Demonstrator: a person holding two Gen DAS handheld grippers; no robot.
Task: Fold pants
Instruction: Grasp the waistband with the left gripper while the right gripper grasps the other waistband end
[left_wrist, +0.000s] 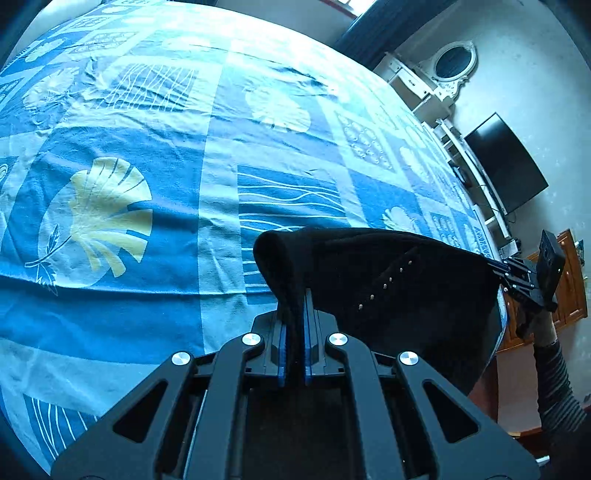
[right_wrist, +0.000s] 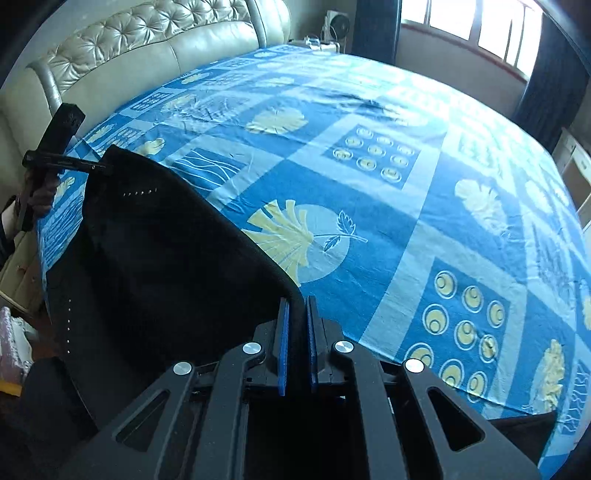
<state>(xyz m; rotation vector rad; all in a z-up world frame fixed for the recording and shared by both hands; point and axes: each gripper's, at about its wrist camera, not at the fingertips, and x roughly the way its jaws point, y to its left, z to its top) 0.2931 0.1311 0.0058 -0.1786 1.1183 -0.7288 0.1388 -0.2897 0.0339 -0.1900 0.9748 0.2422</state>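
Left gripper (left_wrist: 294, 295): 2 blue-padded fingers (left_wrist: 282, 343) nearly closed, a bunched edge of the black pants (left_wrist: 399, 295) pinched between them. Cloth rolls up over the fingertips in a rounded fold, then runs away to the right.

Right gripper (right_wrist: 296, 306): blue pads (right_wrist: 283, 347) close together, a narrow gap visible between them; the pants (right_wrist: 166, 266) edge enters at the tips and is clamped there.

Pants stretched between the 2 grippers along the near edge of the bed, the rest hanging down off the edge. Top edge taut. A short row of small pale studs (left_wrist: 384, 286) on the fabric; right wrist view shows 1 row near the far corner (right_wrist: 140, 192) and another down the left side (right_wrist: 68, 325).

Each camera catches the other tool: right gripper at the far right corner of the cloth (left_wrist: 511, 275), left gripper at the far left corner (right_wrist: 92, 165), a hand (right_wrist: 38, 197) on its handle.

Bedsheet (left_wrist: 147, 314) blue with pale squares, leaf, shell and ring prints, lightly wrinkled. Tufted cream headboard (right_wrist: 147, 40) far left in the right wrist view; window (right_wrist: 465, 26) far right. Left wrist view: dark TV (left_wrist: 506, 162) on the wall, oval mirror (left_wrist: 454, 62) above white shelves.
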